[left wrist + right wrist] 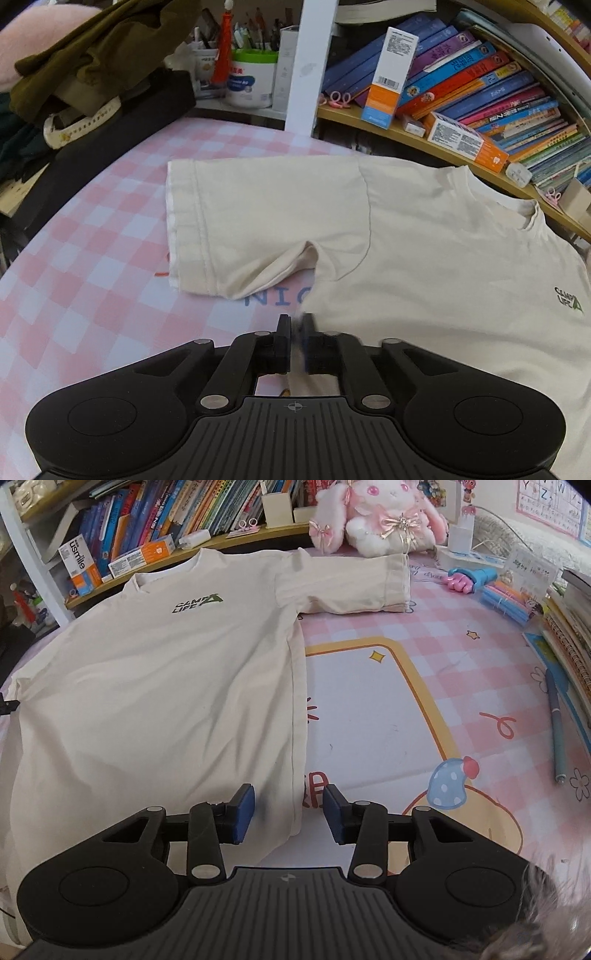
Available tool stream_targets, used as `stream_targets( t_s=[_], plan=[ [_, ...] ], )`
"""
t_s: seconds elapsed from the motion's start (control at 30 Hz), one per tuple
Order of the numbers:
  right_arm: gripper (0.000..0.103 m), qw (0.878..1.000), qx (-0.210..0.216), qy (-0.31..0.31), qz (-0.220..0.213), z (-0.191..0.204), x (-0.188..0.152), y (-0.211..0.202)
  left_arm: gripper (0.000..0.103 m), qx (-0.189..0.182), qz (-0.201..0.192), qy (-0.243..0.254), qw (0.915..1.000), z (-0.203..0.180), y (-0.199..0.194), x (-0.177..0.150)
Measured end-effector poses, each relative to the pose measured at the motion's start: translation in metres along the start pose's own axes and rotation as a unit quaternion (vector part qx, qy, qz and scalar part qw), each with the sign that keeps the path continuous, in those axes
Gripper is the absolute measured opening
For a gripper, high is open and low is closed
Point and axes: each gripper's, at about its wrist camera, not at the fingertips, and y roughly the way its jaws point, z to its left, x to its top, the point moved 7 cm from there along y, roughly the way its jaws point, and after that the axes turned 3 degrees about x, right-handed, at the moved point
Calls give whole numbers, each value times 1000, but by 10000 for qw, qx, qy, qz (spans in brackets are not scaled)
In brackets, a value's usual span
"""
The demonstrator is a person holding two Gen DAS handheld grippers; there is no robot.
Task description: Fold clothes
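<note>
A cream T-shirt (424, 258) with a small green chest logo lies flat, front up, on a pink checked mat (92, 277). Its one sleeve (258, 221) spreads to the left in the left wrist view. My left gripper (295, 325) is shut on the T-shirt's side edge just below that sleeve's armpit, with cloth showing between the pads. In the right wrist view the T-shirt (166, 683) fills the left half and the other sleeve (351, 587) points right. My right gripper (289, 808) is open astride the T-shirt's other side seam, low on the body; the pads do not press it.
A curved shelf of books (480, 96) runs behind the collar. A pile of olive and dark clothes (92, 55) sits at the far left. A plush rabbit (384, 513), coloured markers (506, 594), stacked notebooks (569, 627) and a pen (557, 727) line the right side.
</note>
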Motion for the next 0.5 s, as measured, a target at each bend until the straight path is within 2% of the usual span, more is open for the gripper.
stream_targets(
  t_s=[0.13,0.2,0.27,0.3,0.33,0.37,0.5],
  plan=[
    [39,10000,-8,67,8,1,-2,-1,14,-160,108,95,9998,0,-25,-19],
    [39,9999,29,122,11,1,-3,-3,21,-295,103,259,9992,-2,-47,-36],
    [39,9998,101,182,7,2,-7,-6,45,-452,191,524,9974,-7,-71,-63],
    [39,9997,137,212,6,2,-9,-7,52,-486,200,676,9963,-10,-82,-76],
    [39,9995,171,246,-14,2,-10,-8,64,-518,209,825,9950,-13,-93,-89],
    [39,9995,201,263,-17,2,-11,-9,69,-508,205,930,9942,-18,-104,-100],
    [39,9989,346,318,-30,3,-13,-11,69,-469,192,1344,9896,-37,-144,-146]
  ],
)
